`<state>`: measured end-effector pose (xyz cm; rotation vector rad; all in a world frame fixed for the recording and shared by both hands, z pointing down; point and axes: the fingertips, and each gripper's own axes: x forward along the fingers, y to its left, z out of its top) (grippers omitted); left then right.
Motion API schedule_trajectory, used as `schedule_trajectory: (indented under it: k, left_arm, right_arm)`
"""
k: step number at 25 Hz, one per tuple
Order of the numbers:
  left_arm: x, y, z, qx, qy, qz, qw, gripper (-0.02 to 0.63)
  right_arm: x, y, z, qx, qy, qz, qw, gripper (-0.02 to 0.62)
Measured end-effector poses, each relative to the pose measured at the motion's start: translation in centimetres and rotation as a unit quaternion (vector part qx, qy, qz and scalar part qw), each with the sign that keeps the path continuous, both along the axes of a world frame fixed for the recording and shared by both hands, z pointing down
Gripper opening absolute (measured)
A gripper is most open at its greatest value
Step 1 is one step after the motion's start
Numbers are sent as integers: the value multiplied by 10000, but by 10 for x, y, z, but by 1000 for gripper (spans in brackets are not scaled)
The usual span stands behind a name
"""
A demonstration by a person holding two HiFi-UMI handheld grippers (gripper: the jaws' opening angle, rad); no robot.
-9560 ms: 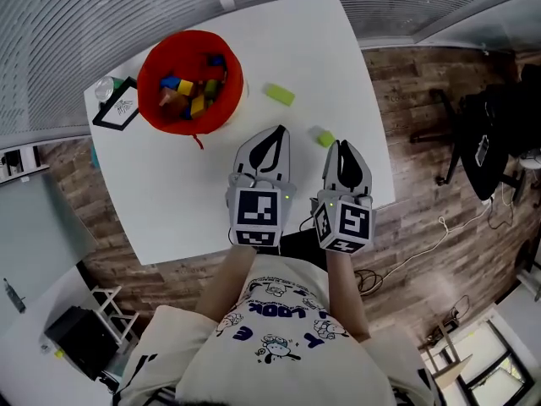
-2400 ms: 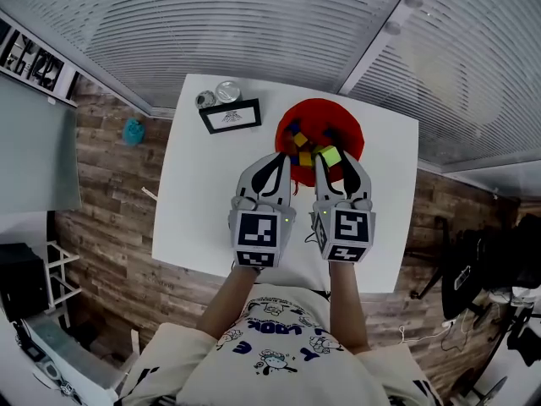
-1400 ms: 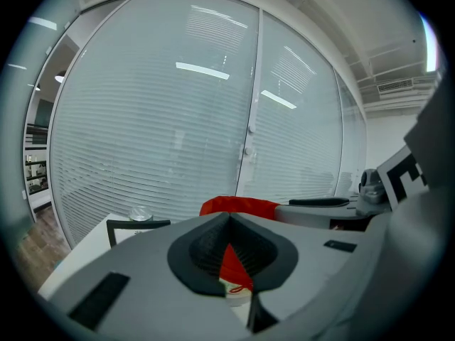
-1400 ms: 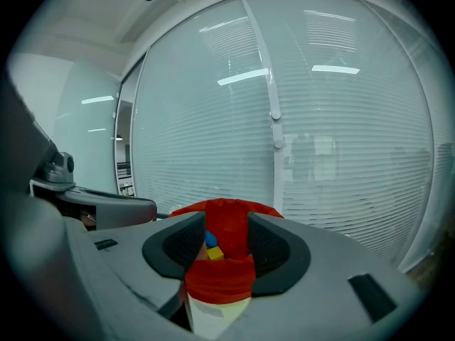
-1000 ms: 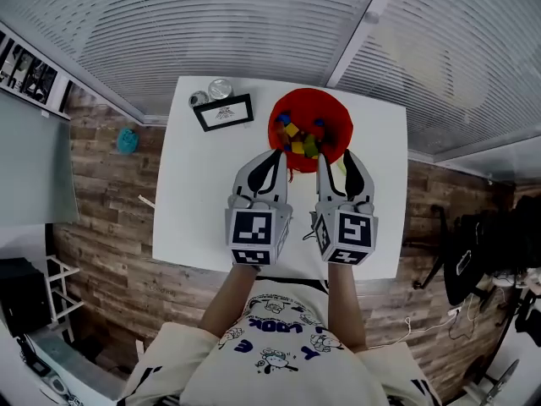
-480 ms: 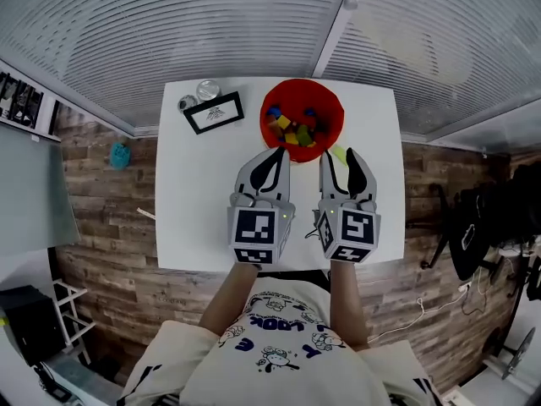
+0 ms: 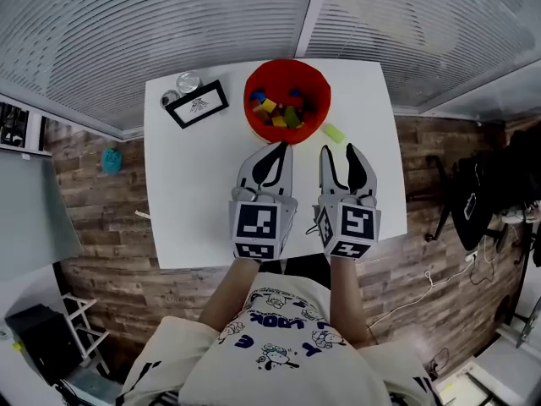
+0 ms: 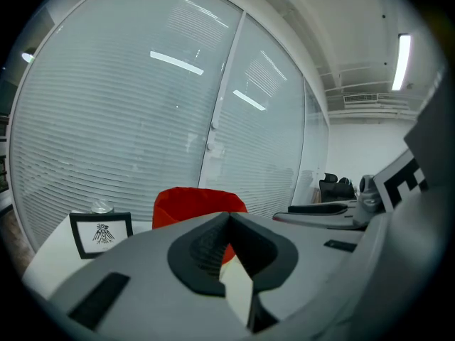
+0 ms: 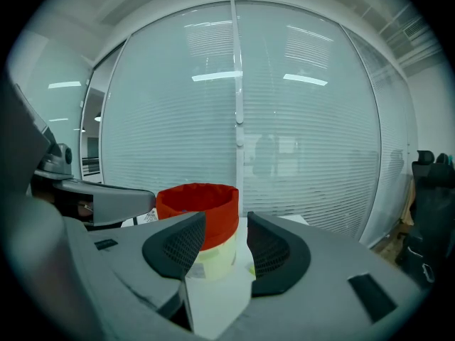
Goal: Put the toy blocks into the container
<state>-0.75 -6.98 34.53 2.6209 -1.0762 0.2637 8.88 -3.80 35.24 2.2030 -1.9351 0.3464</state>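
The red container (image 7: 288, 64) stands at the far edge of the table (image 7: 186, 193), straight ahead of your two grippers. One green block (image 7: 333, 132) lies just right of the container, close in front of your right gripper (image 7: 339, 152). That makes one container, several blocks (image 7: 279, 112) inside it and one outside. Your left gripper (image 7: 277, 150) has its jaws pressed together on nothing; your right gripper's jaws stand apart, empty. Both point at the container side by side, tipped slightly down.

Red container (image 7: 287, 73) of toy blocks (image 7: 279, 112) (one green block (image 7: 333, 132) outside) on white table (image 7: 186, 193)
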Motion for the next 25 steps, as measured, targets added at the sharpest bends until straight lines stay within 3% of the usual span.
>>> schedule_trajectory:
  k: [10, 25]
  left_arm:
    - [17, 15, 13, -152, -92, 174, 9997, 32]
    - [48, 12, 26, -297, -226, -17, 9993, 32]
  right_arm:
    - [15, 19, 17, -183, -98, 144, 9997, 176]
    - [47, 1, 40, -392, -263, -107, 9988, 176]
